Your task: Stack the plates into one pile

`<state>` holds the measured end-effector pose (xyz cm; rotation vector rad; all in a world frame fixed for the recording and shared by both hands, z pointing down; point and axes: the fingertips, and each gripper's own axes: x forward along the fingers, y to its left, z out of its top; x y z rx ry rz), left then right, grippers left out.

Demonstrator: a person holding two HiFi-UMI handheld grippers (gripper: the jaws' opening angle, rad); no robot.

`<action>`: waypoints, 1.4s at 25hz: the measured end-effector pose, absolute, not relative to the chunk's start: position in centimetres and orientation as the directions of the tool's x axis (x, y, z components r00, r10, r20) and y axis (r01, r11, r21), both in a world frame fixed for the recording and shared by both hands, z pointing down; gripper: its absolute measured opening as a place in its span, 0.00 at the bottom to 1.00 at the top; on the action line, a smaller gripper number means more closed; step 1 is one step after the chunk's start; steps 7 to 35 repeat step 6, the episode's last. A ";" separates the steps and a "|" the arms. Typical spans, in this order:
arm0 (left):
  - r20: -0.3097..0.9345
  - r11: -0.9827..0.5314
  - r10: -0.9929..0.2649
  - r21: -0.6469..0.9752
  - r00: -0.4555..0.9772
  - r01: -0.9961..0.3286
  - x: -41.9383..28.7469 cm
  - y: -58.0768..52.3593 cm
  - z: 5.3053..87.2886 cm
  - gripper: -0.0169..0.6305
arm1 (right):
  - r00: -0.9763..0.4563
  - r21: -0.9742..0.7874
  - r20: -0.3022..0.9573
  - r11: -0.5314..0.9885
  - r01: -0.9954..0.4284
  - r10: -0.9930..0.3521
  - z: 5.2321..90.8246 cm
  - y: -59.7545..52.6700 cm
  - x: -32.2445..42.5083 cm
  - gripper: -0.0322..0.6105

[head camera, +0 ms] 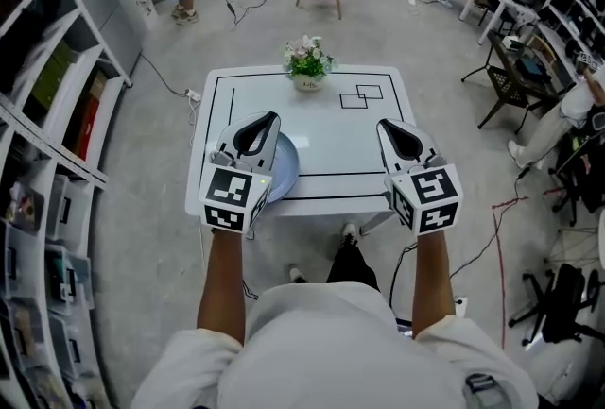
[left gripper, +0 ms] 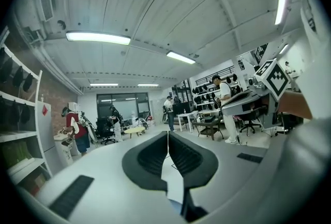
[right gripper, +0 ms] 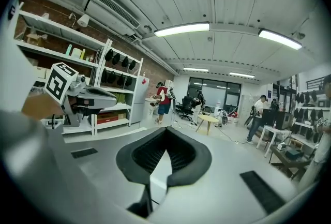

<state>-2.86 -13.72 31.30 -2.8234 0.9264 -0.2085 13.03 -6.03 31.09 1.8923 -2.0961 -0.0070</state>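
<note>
Left hand-held gripper [head camera: 267,118] and right hand-held gripper [head camera: 389,127] hang clenched, empty; the left, above the plate [head camera: 288,167], might knock it off the worktop [head camera: 331,138].

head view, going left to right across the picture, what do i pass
shelves → left gripper → potted flowers → right gripper. The plate is left out, as it lies partly under the left gripper.
</note>
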 end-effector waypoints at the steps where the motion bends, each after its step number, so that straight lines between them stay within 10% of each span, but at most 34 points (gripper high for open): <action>1: 0.081 -0.796 -0.595 -0.200 0.800 -0.572 -2.7 -13.7 31.3 0.06 | -0.075 0.211 0.231 0.125 -0.969 -0.970 31.2 -6.1 13.1 0.07; 35: 0.075 -0.799 -0.589 -0.206 0.805 -0.565 -2.2 -13.6 31.4 0.06 | -0.068 0.201 0.236 0.118 -0.973 -0.969 31.7 -6.4 13.5 0.07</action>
